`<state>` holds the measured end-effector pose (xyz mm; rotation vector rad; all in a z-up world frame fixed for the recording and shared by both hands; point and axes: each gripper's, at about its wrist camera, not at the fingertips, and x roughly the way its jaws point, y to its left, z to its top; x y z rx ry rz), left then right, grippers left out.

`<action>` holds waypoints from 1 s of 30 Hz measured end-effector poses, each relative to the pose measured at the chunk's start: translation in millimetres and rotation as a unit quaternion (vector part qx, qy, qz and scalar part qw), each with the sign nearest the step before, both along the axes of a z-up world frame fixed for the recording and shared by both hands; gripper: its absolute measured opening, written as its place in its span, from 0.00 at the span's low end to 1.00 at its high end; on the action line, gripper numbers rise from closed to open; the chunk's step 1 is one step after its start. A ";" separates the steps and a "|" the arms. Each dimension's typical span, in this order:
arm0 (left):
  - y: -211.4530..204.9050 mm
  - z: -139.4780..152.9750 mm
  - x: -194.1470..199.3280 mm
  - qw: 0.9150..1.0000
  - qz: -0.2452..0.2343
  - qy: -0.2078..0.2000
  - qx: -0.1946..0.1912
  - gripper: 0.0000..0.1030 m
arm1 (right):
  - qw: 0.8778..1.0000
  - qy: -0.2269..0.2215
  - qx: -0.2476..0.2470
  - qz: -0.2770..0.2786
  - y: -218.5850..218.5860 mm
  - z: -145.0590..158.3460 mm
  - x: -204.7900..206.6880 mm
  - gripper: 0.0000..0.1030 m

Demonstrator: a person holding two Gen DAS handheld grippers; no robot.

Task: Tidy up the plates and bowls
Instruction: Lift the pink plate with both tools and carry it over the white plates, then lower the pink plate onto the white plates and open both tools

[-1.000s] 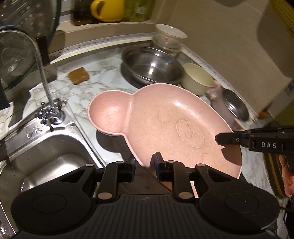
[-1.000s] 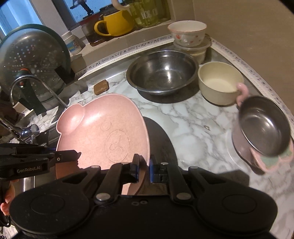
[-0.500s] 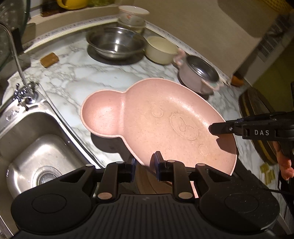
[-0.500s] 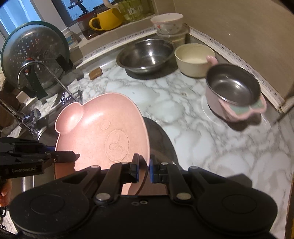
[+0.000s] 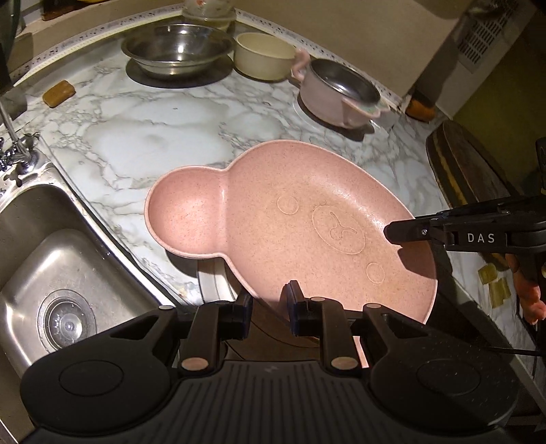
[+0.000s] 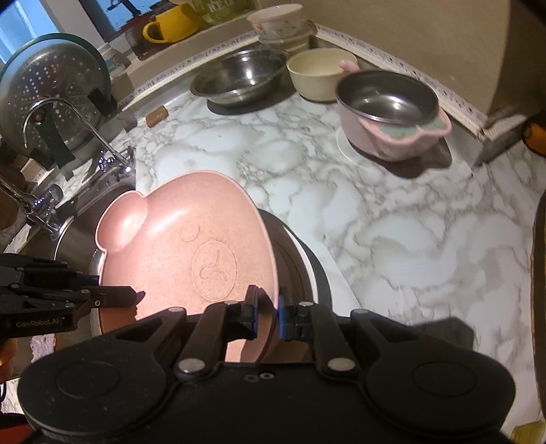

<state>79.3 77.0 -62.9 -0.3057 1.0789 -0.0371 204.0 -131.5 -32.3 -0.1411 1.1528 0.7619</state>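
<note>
Pink plate (image 5: 300, 232), speckled, bear-face emboss, round ear lobe at 9 o'clock; held over front edge of the surface (image 5: 163, 136), between both grippers. Left gripper (image 5: 268, 307) pinching near rim; right gripper (image 6: 265, 309) pinching opposite rim. Surface: white-grey marble; sink (image 5: 51, 259) at 8 o'clock, steel bowl (image 5: 177, 47), cream bowl (image 5: 264, 54), pink pot (image 5: 338, 92) at 12–1. Plate underside hidden; dark item under it unclear.

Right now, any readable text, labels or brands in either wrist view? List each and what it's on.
"DAS": white letters on the side of the right gripper, seen from the left wrist view.
"GenRobot.AI": on the side of the left gripper, seen from the right wrist view.
Glass jar on the window ledge: pale lettering, too blurred and cropped to read.
Edging strip along the wall: small dark marks, not legible.
</note>
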 end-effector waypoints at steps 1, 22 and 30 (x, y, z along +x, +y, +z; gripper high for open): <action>-1.5 -1.1 0.9 1.000 -0.003 0.000 0.002 0.19 | 1.000 0.001 -0.002 0.000 -1.2 -1.9 -0.3 0.12; -10.5 -6.5 5.0 1.000 -0.009 0.019 0.018 0.19 | 0.998 -0.019 -0.048 0.042 3.8 -20.1 -4.4 0.18; -5.7 -5.9 5.5 1.000 -0.001 0.026 0.015 0.19 | 0.993 -0.049 -0.073 0.074 15.7 -21.2 -9.7 0.21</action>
